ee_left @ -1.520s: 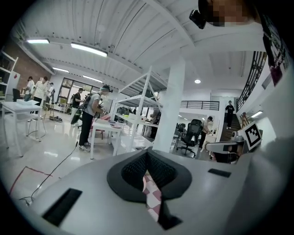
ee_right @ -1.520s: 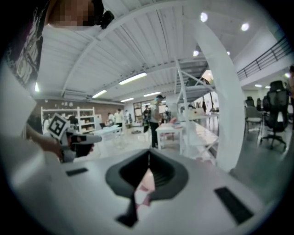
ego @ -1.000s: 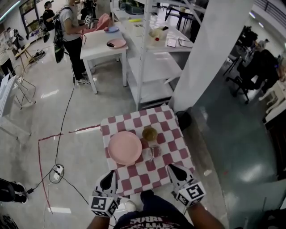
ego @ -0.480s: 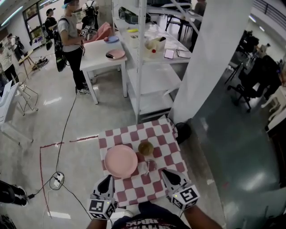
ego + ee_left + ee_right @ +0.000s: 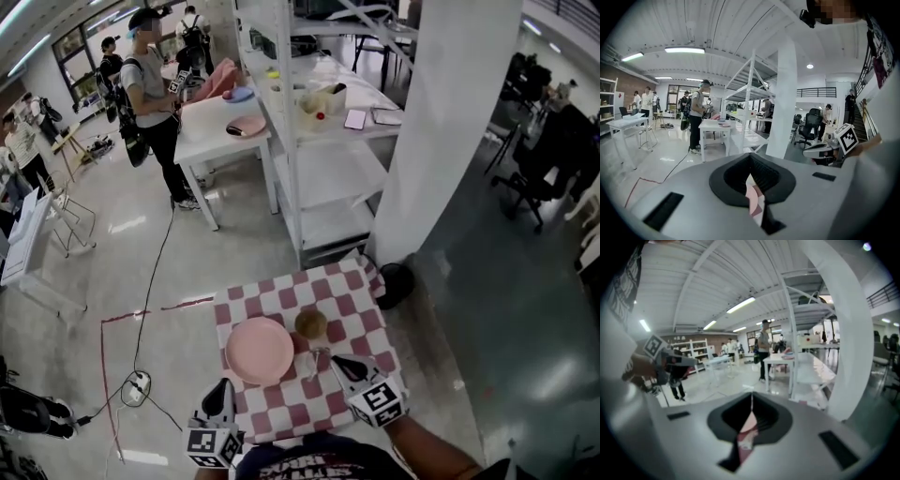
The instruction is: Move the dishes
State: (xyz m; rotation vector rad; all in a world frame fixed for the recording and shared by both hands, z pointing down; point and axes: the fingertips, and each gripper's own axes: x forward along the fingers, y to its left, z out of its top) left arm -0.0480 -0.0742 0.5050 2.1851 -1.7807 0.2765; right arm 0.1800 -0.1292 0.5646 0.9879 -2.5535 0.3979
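The left gripper (image 5: 222, 386) and right gripper (image 5: 339, 362) both have jaws pressed together, holding nothing, at the checkered counter's (image 5: 281, 412) near edge.

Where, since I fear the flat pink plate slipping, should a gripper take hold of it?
Probably its near rim, from the left gripper's side: the pink plate lies flat on the checkered table, so only the rim offers an edge, and the brown bowl crowds its right.
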